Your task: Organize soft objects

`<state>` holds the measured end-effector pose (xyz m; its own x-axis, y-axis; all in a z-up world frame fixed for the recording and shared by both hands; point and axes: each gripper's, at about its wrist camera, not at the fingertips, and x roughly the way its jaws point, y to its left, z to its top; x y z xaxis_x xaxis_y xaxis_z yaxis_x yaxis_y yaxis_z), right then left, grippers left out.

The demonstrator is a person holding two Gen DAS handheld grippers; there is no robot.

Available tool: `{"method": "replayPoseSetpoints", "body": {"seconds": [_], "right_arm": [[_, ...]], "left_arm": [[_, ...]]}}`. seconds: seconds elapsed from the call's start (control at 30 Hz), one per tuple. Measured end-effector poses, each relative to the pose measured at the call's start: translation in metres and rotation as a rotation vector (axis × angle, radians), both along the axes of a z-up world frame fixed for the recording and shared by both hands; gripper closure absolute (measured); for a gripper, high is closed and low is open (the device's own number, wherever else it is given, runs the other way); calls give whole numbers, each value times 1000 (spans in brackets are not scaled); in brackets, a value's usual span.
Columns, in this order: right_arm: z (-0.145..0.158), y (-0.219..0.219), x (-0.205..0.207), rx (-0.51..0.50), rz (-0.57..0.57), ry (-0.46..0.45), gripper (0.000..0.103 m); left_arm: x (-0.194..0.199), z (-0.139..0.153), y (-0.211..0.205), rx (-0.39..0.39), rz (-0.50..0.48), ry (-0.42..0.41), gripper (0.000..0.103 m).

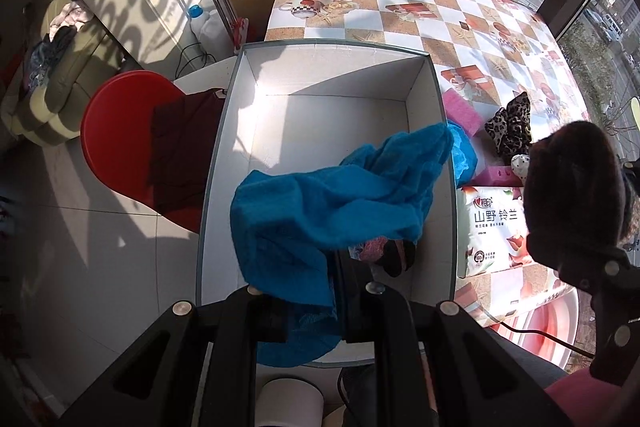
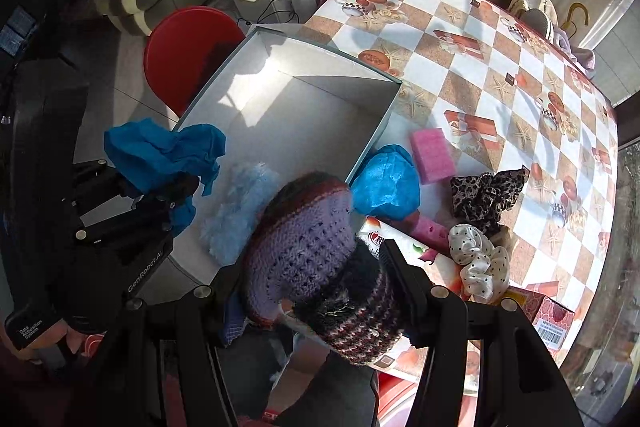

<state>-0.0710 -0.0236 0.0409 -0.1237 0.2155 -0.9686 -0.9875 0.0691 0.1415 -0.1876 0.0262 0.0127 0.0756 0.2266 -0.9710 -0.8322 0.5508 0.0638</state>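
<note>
left tool (image 1: 308, 311) clamps blue towel (image 1: 320, 203) over white box (image 1: 332, 75); right tool (image 2: 320, 287) grips knitted hat (image 2: 312, 251)

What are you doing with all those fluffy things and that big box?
A person is tidying soft things into the white box with two handheld grippers. The left gripper is shut on a blue towel and holds it over the box. The right gripper holds a purple knitted hat at the box's edge. A pink sponge, two scrunchies and a tissue pack still lie on the checkered table.
</note>
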Motion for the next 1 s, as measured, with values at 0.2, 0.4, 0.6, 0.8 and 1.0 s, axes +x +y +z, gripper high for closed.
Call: {"method": "replayPoseSetpoints", "body": {"seconds": [0.2,0.4,0.6,0.8,1.0], "right_arm": [[-2,0,-1,-3,3,2,43],[-4,0,-3,-9,7,6,43],[-5,2,-4,-14,11,7,43],[-5,3,-5,-16,11,8,43],[-5,4,-4,-16,10,8,43]], "left_arm": [[-1,-4,2,-4,6,4,85],[-1,-4,2,-5,7,5,85],[-2,-6,2,-7,8,6,86],[-2,-7,2,-7,9,7,85],[-1,-7,2,-8,9,8,85]]}}
